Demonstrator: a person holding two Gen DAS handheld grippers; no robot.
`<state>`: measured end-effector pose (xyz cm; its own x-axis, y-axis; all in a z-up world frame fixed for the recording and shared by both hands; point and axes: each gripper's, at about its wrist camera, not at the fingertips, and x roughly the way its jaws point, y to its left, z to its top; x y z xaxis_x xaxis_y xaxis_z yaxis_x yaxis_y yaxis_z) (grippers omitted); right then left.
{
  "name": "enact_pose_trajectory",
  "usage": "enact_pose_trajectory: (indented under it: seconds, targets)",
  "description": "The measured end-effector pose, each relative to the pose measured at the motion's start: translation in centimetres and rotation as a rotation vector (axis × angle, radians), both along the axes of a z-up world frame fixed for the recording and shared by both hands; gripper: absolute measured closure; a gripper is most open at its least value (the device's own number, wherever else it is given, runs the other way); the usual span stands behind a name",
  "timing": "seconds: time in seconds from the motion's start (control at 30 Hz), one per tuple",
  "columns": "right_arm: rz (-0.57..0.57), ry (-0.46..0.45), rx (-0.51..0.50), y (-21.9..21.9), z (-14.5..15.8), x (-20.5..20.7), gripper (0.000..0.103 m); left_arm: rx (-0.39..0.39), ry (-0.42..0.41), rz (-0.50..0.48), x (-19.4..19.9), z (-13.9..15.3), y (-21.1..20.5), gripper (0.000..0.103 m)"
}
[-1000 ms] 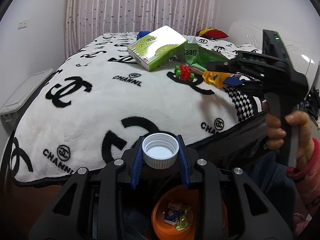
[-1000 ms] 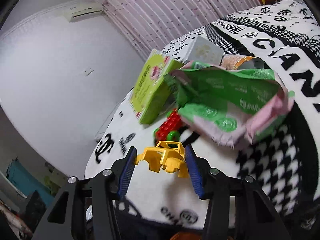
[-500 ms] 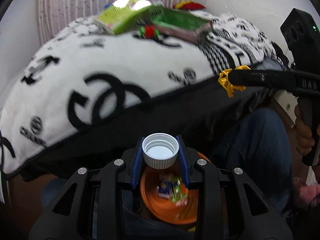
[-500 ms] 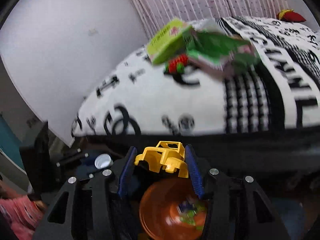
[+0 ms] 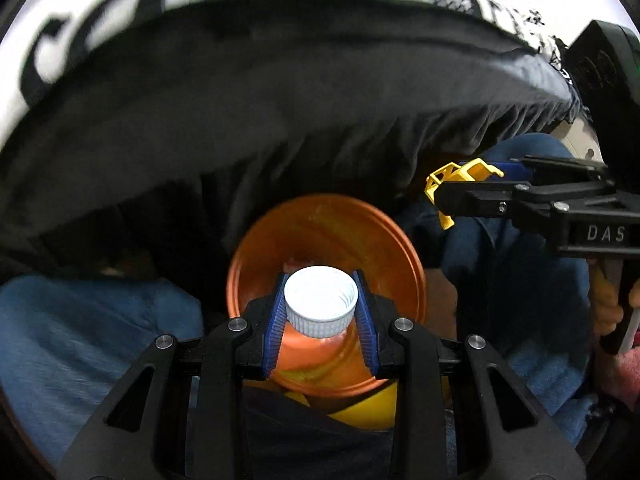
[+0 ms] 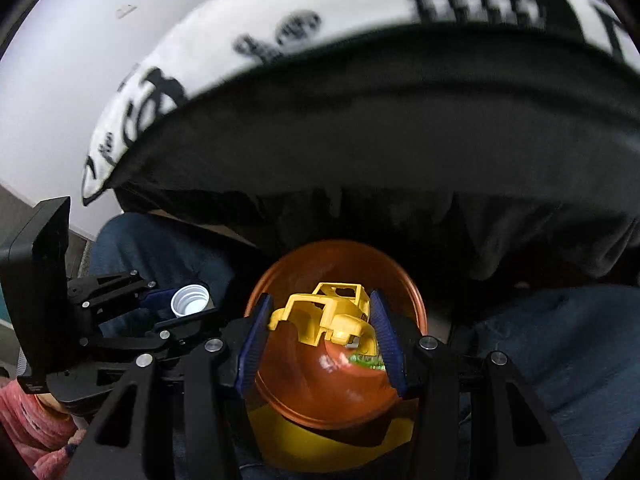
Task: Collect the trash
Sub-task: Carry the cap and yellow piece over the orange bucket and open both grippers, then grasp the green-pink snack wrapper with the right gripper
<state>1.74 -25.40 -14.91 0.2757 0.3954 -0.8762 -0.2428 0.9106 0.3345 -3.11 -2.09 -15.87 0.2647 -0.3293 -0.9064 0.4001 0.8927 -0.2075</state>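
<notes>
Left gripper (image 5: pixel 321 322) clamped on a white bottle cap (image 5: pixel 321 306), hanging over the mouth of the orange bin (image 5: pixel 384 240) directly beneath it. Right gripper (image 6: pixel 320 342) clamped on a yellow plastic toy piece (image 6: pixel 326 314), likewise above the bin. Some scraps, green among them, already lie inside; exact contents unclear. Neither piece released yet. Green packaging glimpsed far ahead on the bed (image 6: pixel 280 20), blurred; likely more left to collect.

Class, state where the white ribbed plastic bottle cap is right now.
The white ribbed plastic bottle cap is clamped in the left hand-held gripper, directly above the round orange bin.
</notes>
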Motion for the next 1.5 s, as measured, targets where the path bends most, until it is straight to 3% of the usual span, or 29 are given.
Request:
enact_pose_trajectory:
  seconds: [0.2,0.47,0.53,0.67,0.7,0.8,1.5]
  targets:
    - [-0.026,0.093,-0.010,0.0,-3.2,0.3,0.053,0.014,0.122,0.030,0.8,-3.2,-0.2,0.072]
    - [-0.035,0.149,-0.030,0.0,-5.3,0.3,0.052,0.054,0.173,0.027,1.2,-5.1,-1.0,0.072]
    - [-0.047,0.143,-0.021,-0.3,-5.1,0.3,0.040,0.052,0.173,0.034,1.2,-5.0,-1.0,0.071]
    - [-0.076,0.105,-0.035,-0.3,-4.1,0.3,0.032,0.044,0.144,0.068,1.4,-4.4,-0.5,0.033]
    - [-0.087,0.100,-0.033,-0.5,-3.9,0.3,0.025,0.041,0.128,0.081,1.4,-4.1,-0.3,0.027]
    - [-0.122,0.077,-0.033,-1.2,-3.1,0.3,0.023,0.029,0.120,0.087,1.5,-3.8,-0.2,0.023]
    - [-0.158,0.058,-0.037,-2.0,-2.5,0.3,0.019,0.059,0.115,0.115,1.7,-3.8,0.0,0.022]
